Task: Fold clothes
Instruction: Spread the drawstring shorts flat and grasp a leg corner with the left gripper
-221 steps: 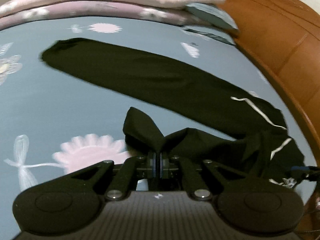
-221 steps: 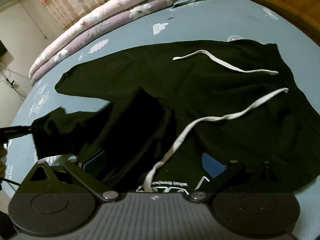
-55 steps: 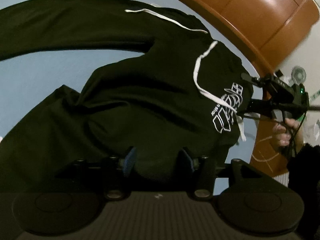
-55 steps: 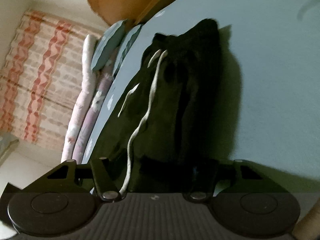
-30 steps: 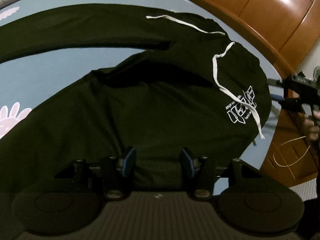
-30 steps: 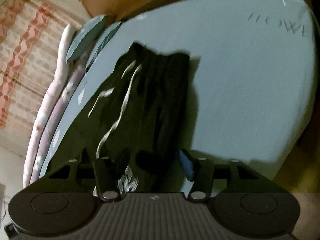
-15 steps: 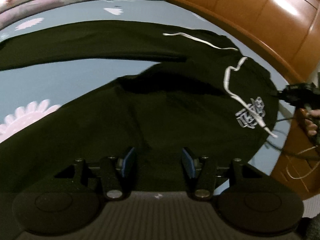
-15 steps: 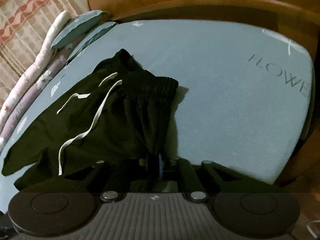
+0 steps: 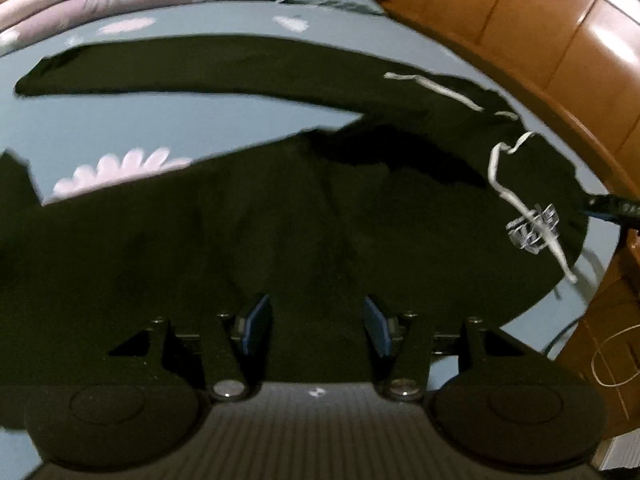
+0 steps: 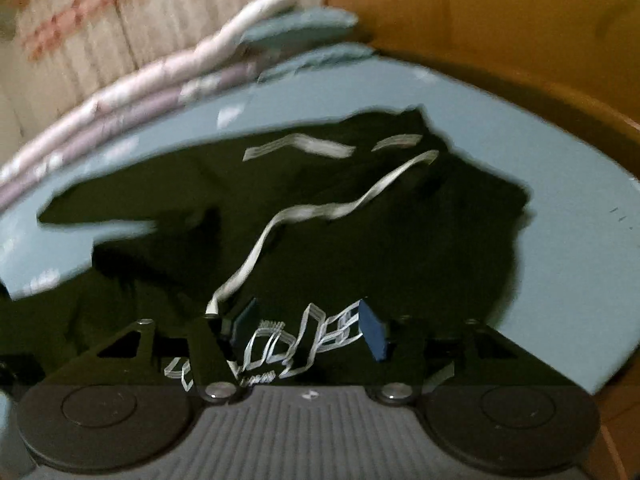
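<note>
Lying spread across the pale blue bed sheet with pink flower prints, the black soft-fabric drawstring trousers form a wide V, one leg stretching long and flat towards the far side, the other coming down under the camera. Their cloth is matt and lightly rumpled, with a darker fold at the crotch. A flat white cotton drawstring snakes over the waist, and a white outlined block logo is printed near the hem. The left gripper hovers with its blue-padded jaws spread, black cloth beneath them but not pinched. The right gripper is opening over the logo, pads clear of the fabric. Rolled pink and mauve floral quilts line the far edge beside glossy orange-brown wooden panelling.
</note>
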Demonstrator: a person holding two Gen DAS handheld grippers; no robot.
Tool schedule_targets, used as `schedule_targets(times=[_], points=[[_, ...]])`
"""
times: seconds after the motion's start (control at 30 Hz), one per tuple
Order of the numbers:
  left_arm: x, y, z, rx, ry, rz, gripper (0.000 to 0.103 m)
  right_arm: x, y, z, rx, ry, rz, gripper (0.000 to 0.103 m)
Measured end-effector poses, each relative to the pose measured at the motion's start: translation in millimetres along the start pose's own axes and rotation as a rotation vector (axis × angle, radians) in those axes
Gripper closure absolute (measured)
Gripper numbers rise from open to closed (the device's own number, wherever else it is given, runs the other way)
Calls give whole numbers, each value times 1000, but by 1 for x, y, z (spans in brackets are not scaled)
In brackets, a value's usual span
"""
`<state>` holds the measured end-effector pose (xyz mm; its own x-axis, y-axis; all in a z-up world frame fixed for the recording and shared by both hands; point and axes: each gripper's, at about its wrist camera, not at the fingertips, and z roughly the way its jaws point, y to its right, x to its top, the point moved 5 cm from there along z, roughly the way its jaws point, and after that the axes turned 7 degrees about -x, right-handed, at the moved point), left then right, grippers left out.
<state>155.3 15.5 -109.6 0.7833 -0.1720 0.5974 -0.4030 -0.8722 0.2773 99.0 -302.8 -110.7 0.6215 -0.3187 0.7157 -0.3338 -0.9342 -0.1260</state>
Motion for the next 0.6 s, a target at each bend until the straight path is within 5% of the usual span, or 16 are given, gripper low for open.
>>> schedule_targets(times=[0.1,0.33,0.6], points=[[-12,-2,-14,-2,22,-30,51,-17,-3,19,-12,-48,12,30],[-37,-7,-40,18,59,-102,51,-24,-14,20,46,-9,12,0],[-38,-38,-97,139,203,-156,50,-33,-28,20,-8,19,-81,0]])
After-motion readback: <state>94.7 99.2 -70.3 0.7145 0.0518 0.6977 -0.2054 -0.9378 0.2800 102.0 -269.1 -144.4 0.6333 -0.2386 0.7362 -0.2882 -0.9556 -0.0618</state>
